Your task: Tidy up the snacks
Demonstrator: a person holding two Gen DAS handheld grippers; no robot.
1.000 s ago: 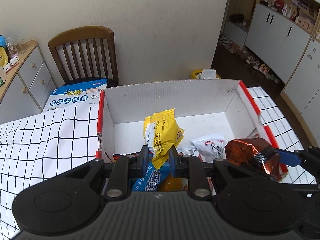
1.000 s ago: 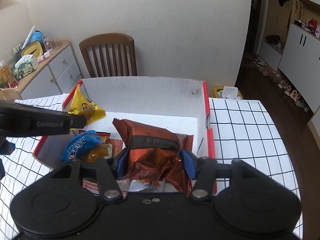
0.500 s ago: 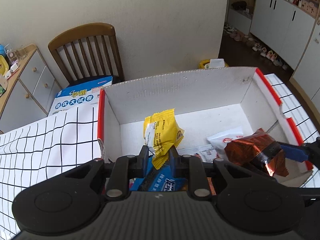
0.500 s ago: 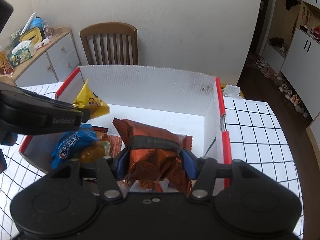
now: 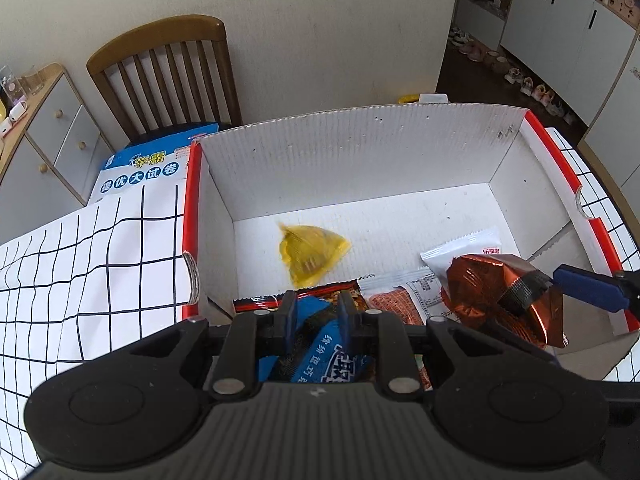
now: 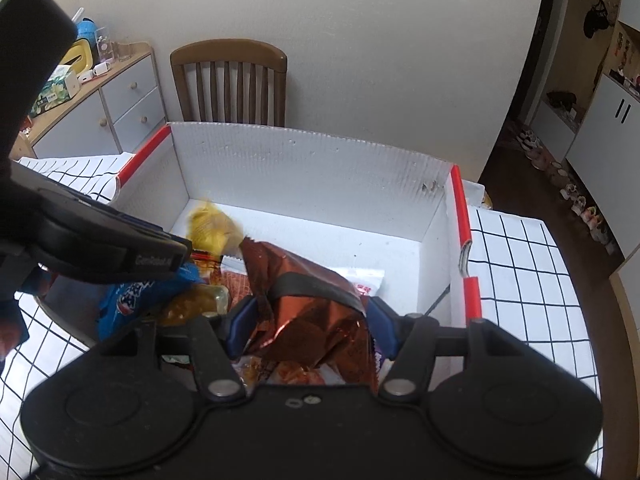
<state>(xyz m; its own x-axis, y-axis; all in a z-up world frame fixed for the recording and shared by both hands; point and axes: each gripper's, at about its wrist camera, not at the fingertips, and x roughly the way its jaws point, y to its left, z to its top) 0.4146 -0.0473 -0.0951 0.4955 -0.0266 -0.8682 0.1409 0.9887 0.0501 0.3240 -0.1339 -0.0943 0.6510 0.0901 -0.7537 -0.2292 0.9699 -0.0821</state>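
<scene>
Right tool (image 6: 306, 322) pinching copper foil snack bag (image 6: 316, 308); left tool (image 5: 313, 312) spread, empty. Lower bag ahead into box (image 5: 360, 152) beside yellow packet (image 5: 312, 254), then release.

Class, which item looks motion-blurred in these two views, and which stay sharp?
Left wrist view: the yellow packet is smeared, while the white box stays crisp. Right wrist view: the same packet blurs, but the brown foil bag is sharp.
</scene>
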